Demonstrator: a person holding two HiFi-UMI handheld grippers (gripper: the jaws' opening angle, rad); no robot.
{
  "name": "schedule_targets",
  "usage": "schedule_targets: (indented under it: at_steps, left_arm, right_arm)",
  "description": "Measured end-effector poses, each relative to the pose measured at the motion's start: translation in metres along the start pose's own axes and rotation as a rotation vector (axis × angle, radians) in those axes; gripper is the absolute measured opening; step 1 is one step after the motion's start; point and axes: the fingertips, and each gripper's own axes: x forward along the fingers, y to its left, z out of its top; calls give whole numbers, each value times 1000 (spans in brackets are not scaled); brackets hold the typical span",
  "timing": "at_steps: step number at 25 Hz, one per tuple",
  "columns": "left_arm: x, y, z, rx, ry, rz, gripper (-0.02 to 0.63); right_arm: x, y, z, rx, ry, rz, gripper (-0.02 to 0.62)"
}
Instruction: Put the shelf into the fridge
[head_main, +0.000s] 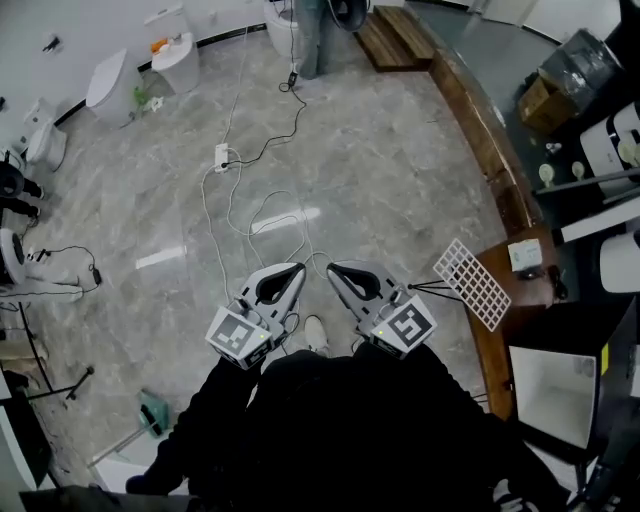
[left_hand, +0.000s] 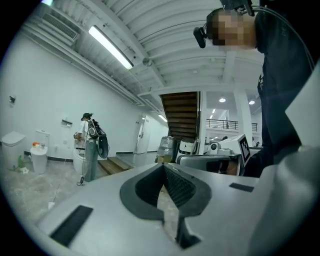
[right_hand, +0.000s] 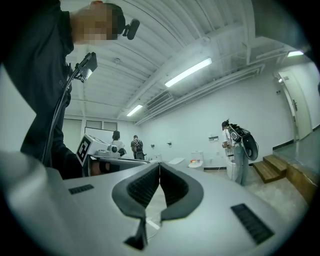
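Grey marble floor (head_main: 380, 150) spreads ahead of both grippers. White-lined open box (head_main: 548, 395) sits right of right gripper (head_main: 335, 268), further back. White wire shelf (head_main: 472, 283) lies near, right of right gripper, apart from it, on wooden ledge (head_main: 495, 330). Left gripper (head_main: 296, 268) sits just beside right one. Both level, jaws fully together, nothing between them. White cable (head_main: 225, 215) trails ahead of left gripper.
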Motion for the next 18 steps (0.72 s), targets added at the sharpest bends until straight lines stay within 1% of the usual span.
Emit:
schedule_targets:
  at_steps: [4,8,11,14,18]
  left_arm:
    - [29,-26,-7,-11,22,-99,6]
    - [63,-58,-10,11,51,-184,6]
    - [84,-87,-9,-2,60,-252,6]
    - [101,-119,-4,-9,61,-304,6]
    - [128,-172,-12,-1,85,-369,6]
  right_arm:
    - [-32,-21,-4,16,14,-103,8]
    - [-73,-38,-3,27,-18,-170,8]
    - [-105,-48,0,42,-25,-231,8]
    - [-140,-54,7,65,-46,-277,8]
    - [-202,-64,9,65,-63,-336,8]
